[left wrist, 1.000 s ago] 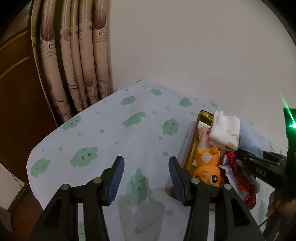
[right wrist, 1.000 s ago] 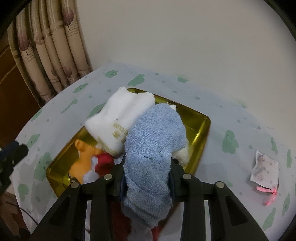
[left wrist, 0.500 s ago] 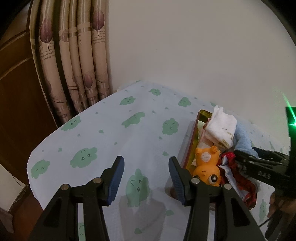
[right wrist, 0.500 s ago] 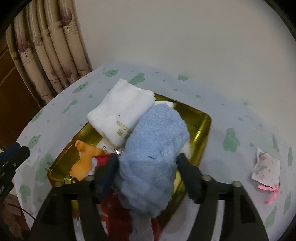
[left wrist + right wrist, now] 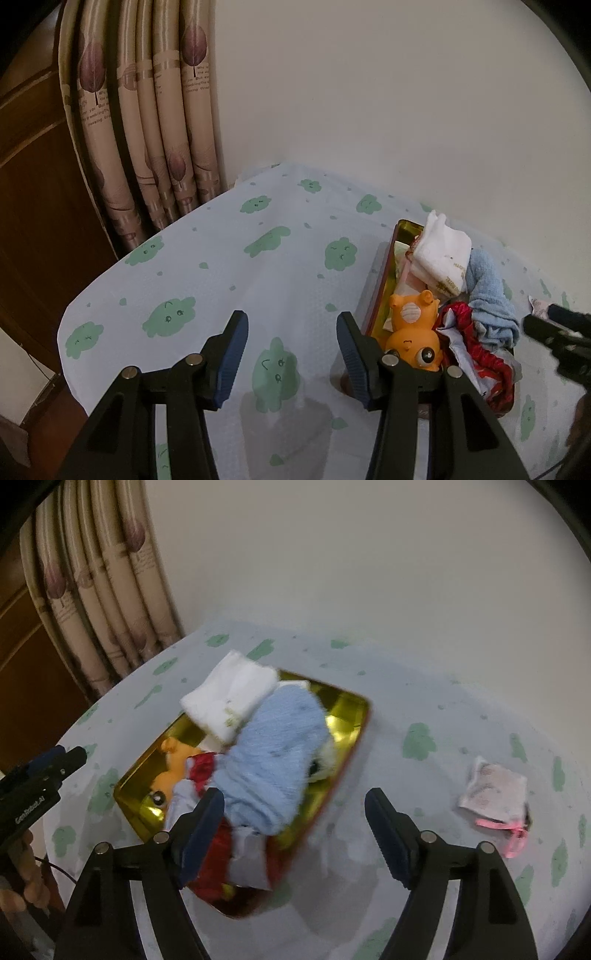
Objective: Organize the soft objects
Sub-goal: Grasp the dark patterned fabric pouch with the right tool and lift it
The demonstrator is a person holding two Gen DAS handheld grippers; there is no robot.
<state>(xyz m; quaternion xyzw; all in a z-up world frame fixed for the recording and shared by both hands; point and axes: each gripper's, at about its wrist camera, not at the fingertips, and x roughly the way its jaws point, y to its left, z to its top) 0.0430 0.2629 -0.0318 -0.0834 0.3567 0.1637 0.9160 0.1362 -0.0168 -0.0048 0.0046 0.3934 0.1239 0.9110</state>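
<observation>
Motion-blurred blue towel (image 5: 275, 753), hiding gold tray (image 5: 347, 709) contents beneath.

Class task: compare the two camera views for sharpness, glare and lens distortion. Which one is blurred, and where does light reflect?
Left wrist view: sharp; fisheye bends the curtain, and dark corners frame the image. Right wrist view: motion-blurred, smearing the blue towel and white cloth; bright glare on the gold tray; the sachet is soft-edged too.

Gold tray (image 5: 343, 705) — blue towel (image 5: 280, 746), white cloth (image 5: 229, 694), orange toy (image 5: 413, 328).
</observation>
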